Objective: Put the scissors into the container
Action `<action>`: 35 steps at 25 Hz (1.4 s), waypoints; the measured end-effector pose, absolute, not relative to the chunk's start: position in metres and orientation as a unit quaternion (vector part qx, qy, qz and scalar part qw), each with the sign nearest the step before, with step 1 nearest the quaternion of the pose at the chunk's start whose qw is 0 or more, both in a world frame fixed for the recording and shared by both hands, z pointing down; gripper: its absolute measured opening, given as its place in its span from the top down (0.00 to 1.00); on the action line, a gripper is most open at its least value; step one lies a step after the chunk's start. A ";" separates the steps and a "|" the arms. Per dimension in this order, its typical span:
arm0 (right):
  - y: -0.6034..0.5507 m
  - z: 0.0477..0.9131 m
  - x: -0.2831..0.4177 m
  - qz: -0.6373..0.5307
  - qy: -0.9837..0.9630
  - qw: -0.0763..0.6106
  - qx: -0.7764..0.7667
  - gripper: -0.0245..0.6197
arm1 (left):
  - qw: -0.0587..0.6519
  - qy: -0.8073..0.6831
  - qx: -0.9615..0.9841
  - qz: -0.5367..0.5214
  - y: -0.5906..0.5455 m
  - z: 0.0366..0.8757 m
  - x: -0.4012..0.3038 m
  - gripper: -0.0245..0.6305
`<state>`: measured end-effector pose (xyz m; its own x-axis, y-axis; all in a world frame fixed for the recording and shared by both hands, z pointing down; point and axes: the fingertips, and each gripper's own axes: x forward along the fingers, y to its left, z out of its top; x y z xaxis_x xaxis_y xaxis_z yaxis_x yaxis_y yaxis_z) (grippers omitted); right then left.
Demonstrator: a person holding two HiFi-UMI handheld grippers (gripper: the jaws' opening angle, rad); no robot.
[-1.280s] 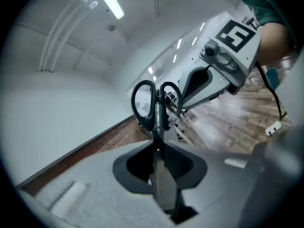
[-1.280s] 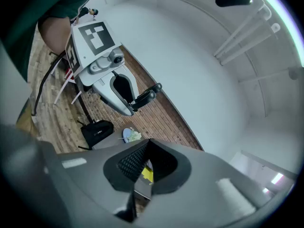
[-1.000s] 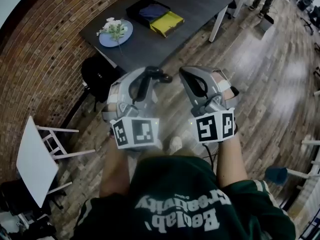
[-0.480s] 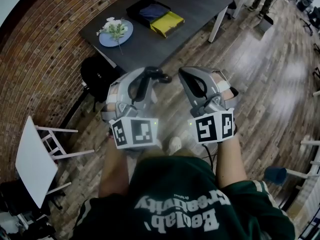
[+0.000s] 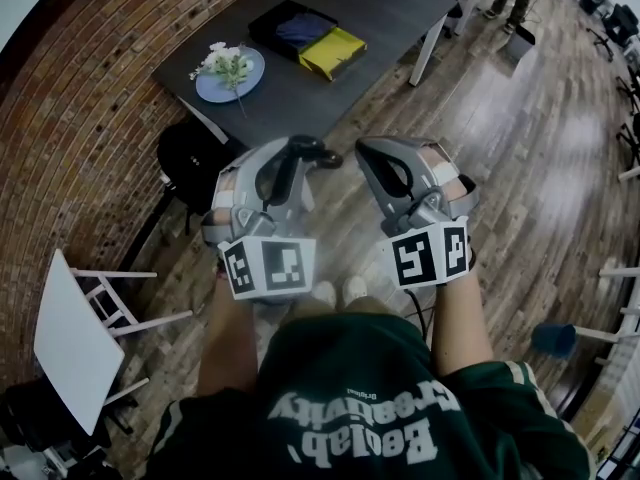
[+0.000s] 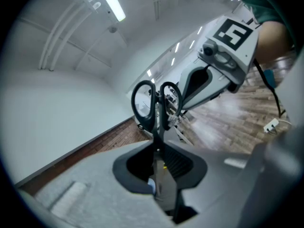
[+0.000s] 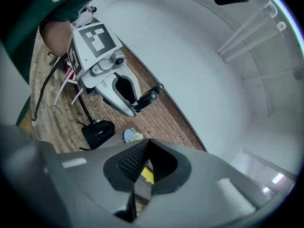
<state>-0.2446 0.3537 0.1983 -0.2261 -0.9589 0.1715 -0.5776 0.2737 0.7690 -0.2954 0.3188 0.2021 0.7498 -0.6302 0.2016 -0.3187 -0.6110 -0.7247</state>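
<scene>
1. Grips the black-handled scissors (image 6: 154, 103) by the blades in the left gripper (image 6: 159, 151), finger loops poking out past the jaws.
2. Carries the right gripper (image 7: 148, 146) just to the right, jaws pressed together on nothing.
3. Faces the dark grey table (image 5: 390, 8) far ahead, bearing the black container (image 5: 270, 16) with blue and yellow compartments, right of a blue plate (image 5: 212, 86) of white flowers.
4. Holds the scissors well apart from that container, above the wooden floor (image 5: 500, 168).
</scene>
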 end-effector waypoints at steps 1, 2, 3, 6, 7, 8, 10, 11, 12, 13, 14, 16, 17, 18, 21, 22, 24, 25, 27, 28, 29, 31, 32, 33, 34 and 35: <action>0.351 0.196 -0.248 -0.288 -0.727 0.329 0.529 0.95 | 0.347 0.270 -0.870 -0.224 0.316 0.200 -0.299 0.87; 0.348 0.194 -0.252 -0.287 -0.726 0.330 0.530 0.95 | 0.346 0.268 -0.871 -0.224 0.313 0.199 -0.304 0.87; 0.345 0.192 -0.256 -0.287 -0.725 0.333 0.531 0.95 | 0.346 0.266 -0.871 -0.224 0.310 0.197 -0.309 0.87; 0.338 0.189 -0.271 -0.289 -0.721 0.340 0.530 0.95 | 0.348 0.262 -0.872 -0.224 0.303 0.195 -0.323 0.87; 0.337 0.188 -0.275 -0.289 -0.721 0.341 0.530 0.95 | 0.349 0.261 -0.872 -0.223 0.302 0.194 -0.327 0.87; 0.336 0.187 -0.279 -0.290 -0.722 0.340 0.529 0.95 | 0.351 0.260 -0.872 -0.223 0.301 0.194 -0.330 0.87; 0.334 0.185 -0.288 -0.292 -0.723 0.339 0.526 0.95 | 0.354 0.258 -0.871 -0.222 0.300 0.193 -0.336 0.87; 0.333 0.185 -0.292 -0.294 -0.722 0.340 0.526 0.95 | 0.355 0.256 -0.872 -0.221 0.300 0.193 -0.338 0.87; 0.332 0.184 -0.295 -0.295 -0.721 0.341 0.526 0.95 | 0.355 0.254 -0.872 -0.220 0.299 0.194 -0.341 0.87; 0.331 0.184 -0.299 -0.296 -0.719 0.343 0.527 0.95 | 0.355 0.253 -0.873 -0.219 0.299 0.194 -0.344 0.87; 0.330 0.184 -0.303 -0.297 -0.718 0.344 0.527 0.95 | 0.355 0.252 -0.874 -0.219 0.298 0.195 -0.346 0.87; 0.329 0.184 -0.308 -0.298 -0.716 0.347 0.527 0.95 | 0.352 0.251 -0.875 -0.217 0.297 0.195 -0.352 0.87; 0.329 0.185 -0.310 -0.298 -0.715 0.349 0.528 0.95 | 0.350 0.251 -0.876 -0.215 0.297 0.195 -0.355 0.87; 0.329 0.185 -0.312 -0.297 -0.713 0.351 0.529 0.95 | 0.349 0.250 -0.877 -0.215 0.297 0.195 -0.357 0.87; 0.330 0.185 -0.313 -0.295 -0.707 0.356 0.535 0.95 | 0.345 0.247 -0.880 -0.214 0.297 0.197 -0.363 0.87; 0.329 0.184 -0.314 -0.295 -0.705 0.358 0.536 0.95 | 0.343 0.246 -0.881 -0.213 0.296 0.197 -0.365 0.87; 0.329 0.181 -0.314 -0.296 -0.703 0.361 0.537 0.95 | 0.339 0.247 -0.883 -0.212 0.294 0.196 -0.368 0.87; 0.329 0.180 -0.314 -0.297 -0.702 0.362 0.537 0.95 | 0.337 0.247 -0.883 -0.212 0.293 0.197 -0.368 0.87; 0.330 0.178 -0.314 -0.298 -0.701 0.362 0.538 0.95 | 0.333 0.247 -0.885 -0.210 0.293 0.197 -0.368 0.87; 0.329 0.177 -0.314 -0.299 -0.701 0.361 0.538 0.95 | 0.332 0.247 -0.886 -0.208 0.293 0.197 -0.367 0.87; 0.329 0.176 -0.313 -0.300 -0.700 0.361 0.538 0.95 | 0.331 0.247 -0.887 -0.207 0.292 0.197 -0.366 0.87; 0.326 0.177 -0.309 -0.301 -0.697 0.366 0.538 0.95 | 0.329 0.246 -0.888 -0.207 0.289 0.198 -0.362 0.87; 0.325 0.178 -0.307 -0.300 -0.696 0.370 0.537 0.95 | 0.328 0.245 -0.888 -0.207 0.288 0.198 -0.360 0.87; 0.325 0.180 -0.304 -0.298 -0.696 0.371 0.538 0.95 | 0.327 0.244 -0.889 -0.208 0.286 0.199 -0.357 0.87; 0.325 0.181 -0.301 -0.295 -0.697 0.371 0.538 0.95 | 0.326 0.243 -0.889 -0.209 0.284 0.200 -0.353 0.87; 0.325 0.182 -0.297 -0.293 -0.698 0.369 0.540 0.95 | 0.326 0.242 -0.890 -0.209 0.281 0.200 -0.349 0.87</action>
<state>-0.2971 0.3246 0.1824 -0.1450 -0.9693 0.1988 -0.5367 0.2459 0.8072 -0.3491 0.2813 0.1997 0.7956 -0.5664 0.2151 -0.2935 -0.6709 -0.6810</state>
